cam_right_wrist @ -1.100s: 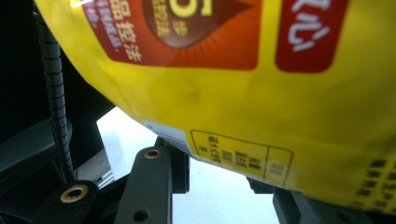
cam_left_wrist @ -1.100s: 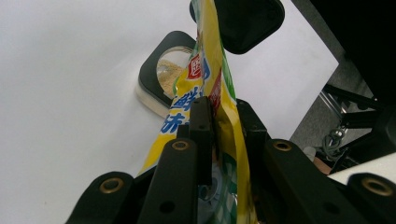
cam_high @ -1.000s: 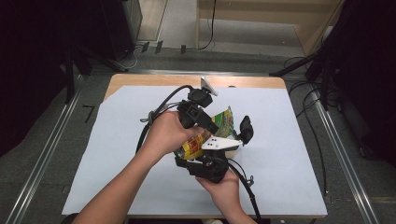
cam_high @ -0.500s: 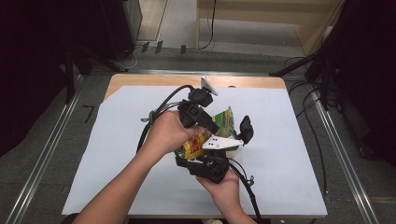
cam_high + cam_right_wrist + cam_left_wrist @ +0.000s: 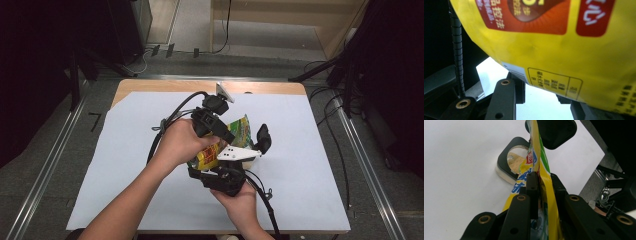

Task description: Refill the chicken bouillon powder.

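Near the frame's middle, the left gripper (image 5: 541,192) pinches a yellow snack bag (image 5: 235,135). The right gripper (image 5: 541,100) looks spread around its bottom. No opening shows yet.

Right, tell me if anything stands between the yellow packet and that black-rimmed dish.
Nothing visible does. The left gripper is shut on the packet, whose edge overlaps the dish of brown powder in the left gripper view.
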`<control>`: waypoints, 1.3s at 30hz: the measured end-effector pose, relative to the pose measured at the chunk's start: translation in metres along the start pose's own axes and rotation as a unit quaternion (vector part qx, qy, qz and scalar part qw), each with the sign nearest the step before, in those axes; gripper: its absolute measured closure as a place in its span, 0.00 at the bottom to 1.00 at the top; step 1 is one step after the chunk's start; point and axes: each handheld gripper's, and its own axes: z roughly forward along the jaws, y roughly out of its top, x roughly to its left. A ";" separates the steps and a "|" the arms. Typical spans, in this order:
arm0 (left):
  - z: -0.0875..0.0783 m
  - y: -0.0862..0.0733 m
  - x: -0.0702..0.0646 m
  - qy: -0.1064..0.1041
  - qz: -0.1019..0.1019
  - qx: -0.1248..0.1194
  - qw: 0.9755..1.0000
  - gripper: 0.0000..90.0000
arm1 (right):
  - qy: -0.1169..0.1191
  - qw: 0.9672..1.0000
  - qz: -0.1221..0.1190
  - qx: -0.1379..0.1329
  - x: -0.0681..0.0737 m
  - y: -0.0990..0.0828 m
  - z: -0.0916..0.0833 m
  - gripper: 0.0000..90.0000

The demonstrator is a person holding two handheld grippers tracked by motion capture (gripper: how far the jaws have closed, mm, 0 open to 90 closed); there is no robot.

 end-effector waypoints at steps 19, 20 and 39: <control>-0.001 0.000 0.002 -0.004 0.008 -0.003 1.000 0.92 | 0.001 1.000 -0.004 -0.003 0.000 -0.001 0.000 0.76; -0.001 0.000 0.002 -0.004 0.008 -0.004 1.000 0.92 | 0.001 1.000 -0.003 -0.003 0.000 -0.001 -0.001 0.76; -0.003 0.003 0.007 0.007 0.011 -0.018 1.000 0.95 | 0.002 1.000 -0.009 -0.008 -0.006 0.000 -0.006 0.76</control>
